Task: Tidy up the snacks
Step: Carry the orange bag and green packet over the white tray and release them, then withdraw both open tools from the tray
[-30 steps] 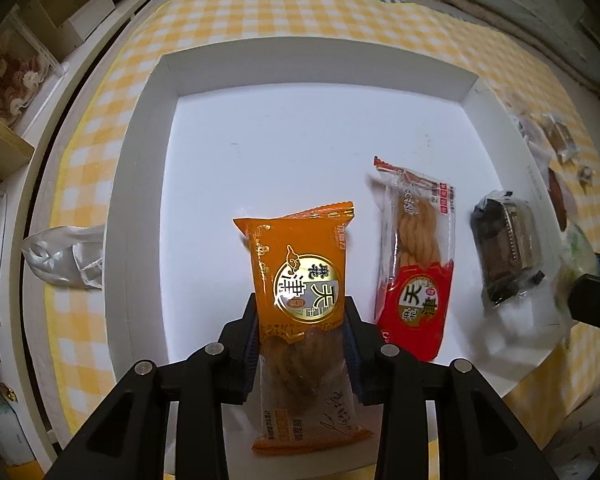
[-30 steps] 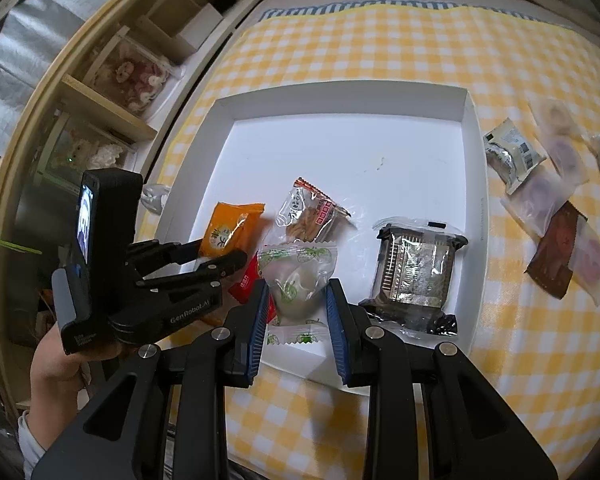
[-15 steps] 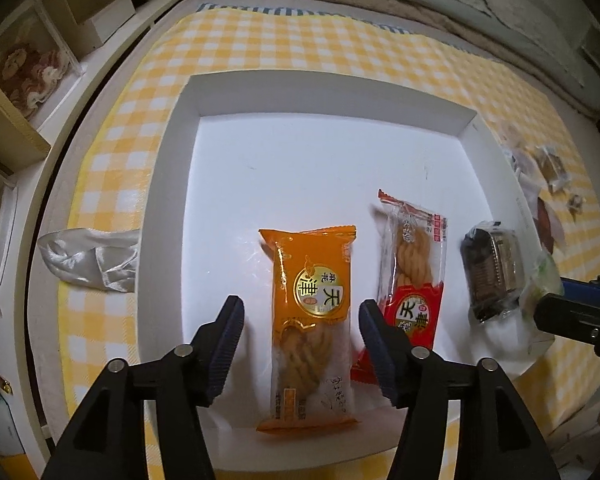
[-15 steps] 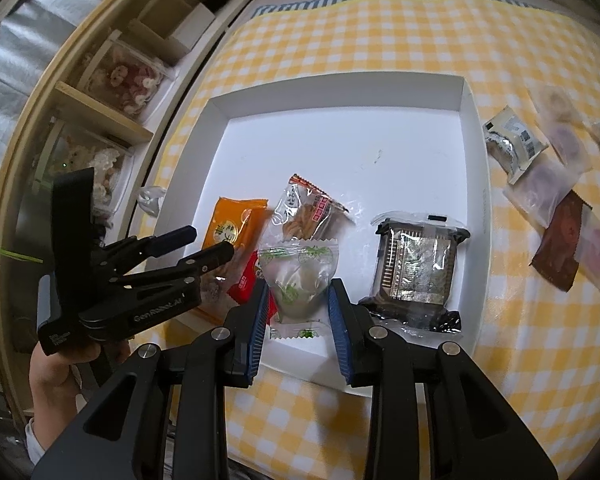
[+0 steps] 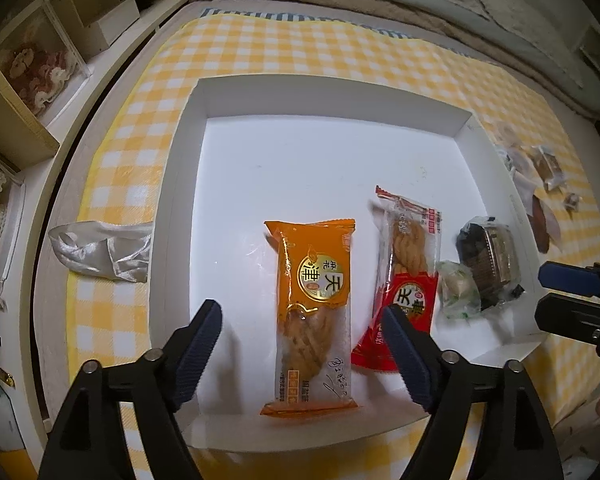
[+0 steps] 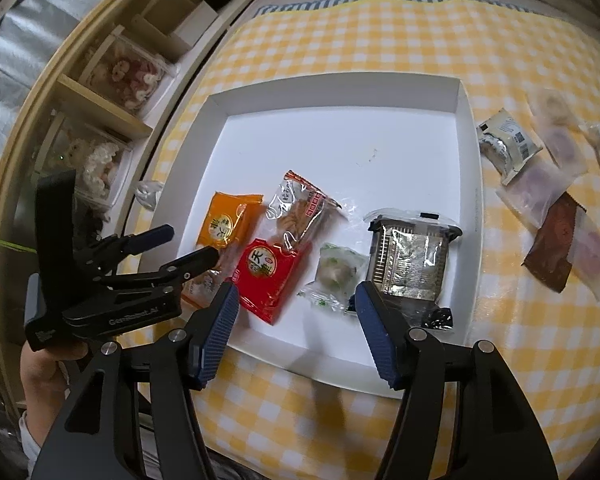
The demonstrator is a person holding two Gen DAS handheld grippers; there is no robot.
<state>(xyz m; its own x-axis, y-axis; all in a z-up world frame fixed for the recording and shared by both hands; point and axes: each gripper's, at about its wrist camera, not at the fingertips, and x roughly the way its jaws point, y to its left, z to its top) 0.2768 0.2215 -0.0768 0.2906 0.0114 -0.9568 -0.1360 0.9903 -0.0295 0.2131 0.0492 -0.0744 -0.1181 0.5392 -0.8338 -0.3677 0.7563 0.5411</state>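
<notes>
Both packets have been let go since a second ago: the orange twist packet point(image 5: 314, 312), then pinched in the left tongs point(image 5: 302, 330), now lies flat in the white tray point(image 5: 172, 216) between that pair's wide-spread, empty jaws, and the green-white sweet point(image 6: 334, 274), then held by the right tongs point(image 6: 296, 308), rests on the tray floor just ahead of them, between their parted, empty jaws. That reads as two placements finished. The red twist packet point(image 5: 404, 276) lies right of the left tongs, touching the sweet; the dark wrapped cake point(image 6: 410, 262) sits beyond the right finger of the right tongs. More wrapped snacks point(image 6: 540, 184) wait on the checked counter point(image 6: 340, 420), far right, likely next.
</notes>
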